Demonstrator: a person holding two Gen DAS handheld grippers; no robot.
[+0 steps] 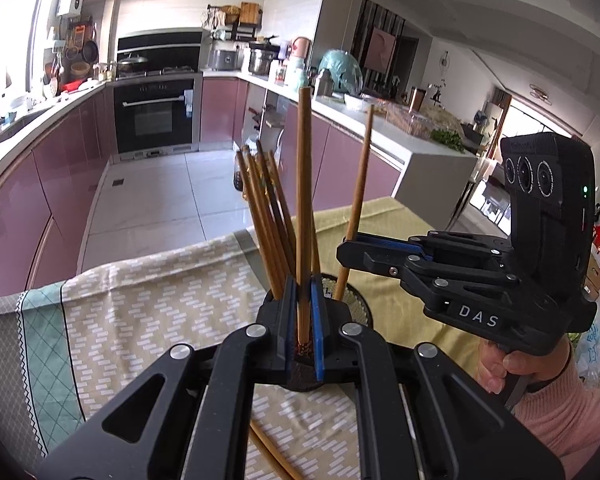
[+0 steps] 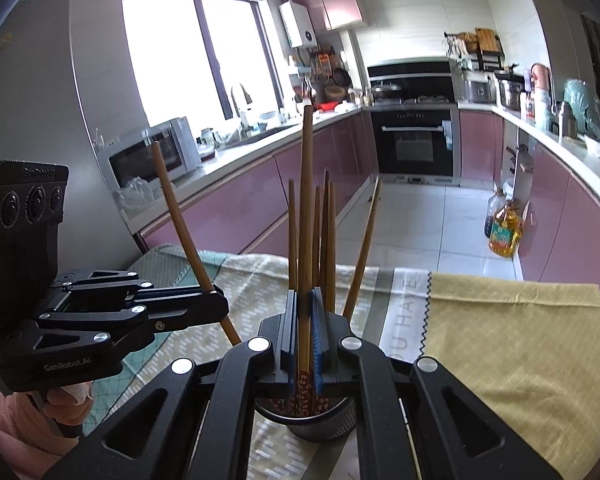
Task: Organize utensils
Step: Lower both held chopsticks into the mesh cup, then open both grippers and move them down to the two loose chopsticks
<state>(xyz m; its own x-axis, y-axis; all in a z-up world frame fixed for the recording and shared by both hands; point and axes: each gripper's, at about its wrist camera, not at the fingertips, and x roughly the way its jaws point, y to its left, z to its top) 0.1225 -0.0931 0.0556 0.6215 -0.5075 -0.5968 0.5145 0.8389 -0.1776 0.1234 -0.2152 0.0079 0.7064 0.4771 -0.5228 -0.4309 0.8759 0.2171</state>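
Both grippers, left (image 1: 303, 316) and right (image 2: 303, 320), clamped on one chopstick (image 1: 303, 200) each above the holder (image 2: 306, 420); next: lowering tips in among the standing sticks, then releasing.

A patterned tablecloth (image 1: 148, 304) spreads under and ahead of the gripper, with a plain yellow cloth (image 2: 512, 344) lying over it to the right. Beyond the table edge lies a pale tiled floor (image 1: 148, 200). Straight ahead, far off, a black oven (image 2: 416, 140) sits among pink cabinets (image 2: 228, 204). To the left stands a microwave (image 2: 148, 158) on the counter below a bright window (image 2: 188, 56). To the right, on the floor, stands a bottle of cooking oil (image 2: 506, 232).
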